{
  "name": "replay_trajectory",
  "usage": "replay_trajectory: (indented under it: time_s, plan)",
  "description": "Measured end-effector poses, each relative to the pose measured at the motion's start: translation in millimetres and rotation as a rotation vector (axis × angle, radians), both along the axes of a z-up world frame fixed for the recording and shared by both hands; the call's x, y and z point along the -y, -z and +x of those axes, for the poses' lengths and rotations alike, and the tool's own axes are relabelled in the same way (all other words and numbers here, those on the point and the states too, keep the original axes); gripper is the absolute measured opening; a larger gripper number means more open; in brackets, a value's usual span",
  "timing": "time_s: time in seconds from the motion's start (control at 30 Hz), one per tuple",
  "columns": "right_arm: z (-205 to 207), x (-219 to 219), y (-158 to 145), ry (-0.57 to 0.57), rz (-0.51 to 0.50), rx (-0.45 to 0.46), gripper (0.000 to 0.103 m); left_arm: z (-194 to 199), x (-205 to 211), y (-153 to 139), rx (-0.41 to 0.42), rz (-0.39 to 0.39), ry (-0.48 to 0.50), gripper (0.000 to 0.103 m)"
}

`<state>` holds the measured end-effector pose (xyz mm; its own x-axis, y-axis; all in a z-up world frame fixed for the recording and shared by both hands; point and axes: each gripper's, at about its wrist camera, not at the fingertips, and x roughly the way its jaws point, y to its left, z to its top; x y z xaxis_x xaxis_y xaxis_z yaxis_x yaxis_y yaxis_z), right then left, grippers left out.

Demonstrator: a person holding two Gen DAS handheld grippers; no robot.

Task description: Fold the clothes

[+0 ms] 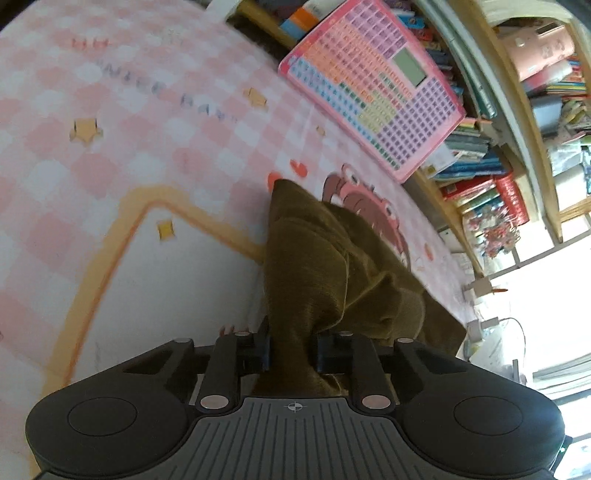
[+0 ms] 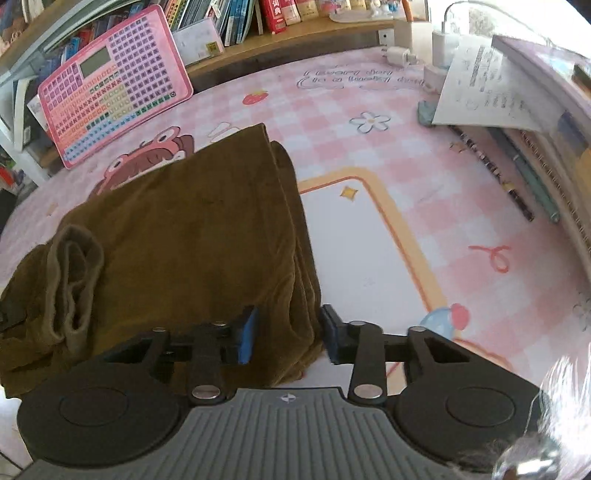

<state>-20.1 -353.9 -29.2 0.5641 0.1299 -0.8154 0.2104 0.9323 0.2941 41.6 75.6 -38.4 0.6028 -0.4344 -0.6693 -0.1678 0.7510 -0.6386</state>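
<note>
You are pinching the brown garment in both hand-held grippers, left and right; uneven lifting risks spilling the stacked folds.

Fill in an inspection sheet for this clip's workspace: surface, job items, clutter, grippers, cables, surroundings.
Surface: pink checked mat with cartoon prints covers the table.
Job's things: one brown garment, partly folded, layered edge along its right side; its ribbed cuff lies bunched at the left.
Clutter: pink keyboard toy leaning at the back; papers, notebooks and pens on the right.
Grippers: left gripper has cloth between its fingers; right gripper straddles the garment's layered edge, with a gap at one pad.
Cables: chargers with a white cord at the back right.
Surroundings: bookshelf packed with books behind the table.
</note>
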Motion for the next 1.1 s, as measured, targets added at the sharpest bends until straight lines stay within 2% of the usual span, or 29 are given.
replay_trajectory:
  time_s: [0.1,0.2,0.27,0.33,0.43,0.47,0.5,0.6,0.7,0.77,0.97,1.03,1.1]
  plan:
    - [4,-14,-1,-0.023,0.1,-0.005,0.024,4,-15,-12,0.045,0.104,-0.025,0.019]
    - [10,-36,-2,-0.066,0.123,0.0,0.024,9,-31,-13,0.032,0.18,-0.043,0.022]
    - [13,-47,-3,-0.09,0.112,0.002,0.031,11,-35,-10,0.016,0.222,-0.047,0.028]
    - [15,-53,-4,-0.107,0.097,0.007,0.035,13,-37,-7,0.008,0.244,-0.044,0.031]
    - [17,-45,-4,-0.096,0.129,-0.005,0.035,12,-35,-17,0.018,0.304,-0.067,0.037]
    - [18,-41,-3,-0.088,0.143,-0.01,0.035,9,-32,-24,0.038,0.344,-0.089,0.043]
    - [18,-37,-3,-0.081,0.157,-0.015,0.035,4,-28,-32,0.07,0.377,-0.104,0.054]
    - [17,-26,-1,-0.064,0.208,-0.034,0.035,-12,-11,-55,0.168,0.461,-0.12,0.061]
    - [15,-17,1,-0.063,0.26,-0.042,0.035,-26,12,-68,0.233,0.508,-0.072,0.069]
    - [15,-11,3,-0.065,0.295,-0.05,0.035,-33,29,-71,0.245,0.531,-0.048,0.072]
    - [15,9,6,-0.102,0.376,-0.075,0.036,-48,79,-65,0.205,0.528,-0.033,0.079]
    - [17,15,8,-0.122,0.396,-0.079,0.037,-54,95,-63,0.181,0.547,-0.028,0.08]
    - [20,19,10,-0.147,0.418,-0.086,0.037,-59,111,-60,0.157,0.569,-0.023,0.085]
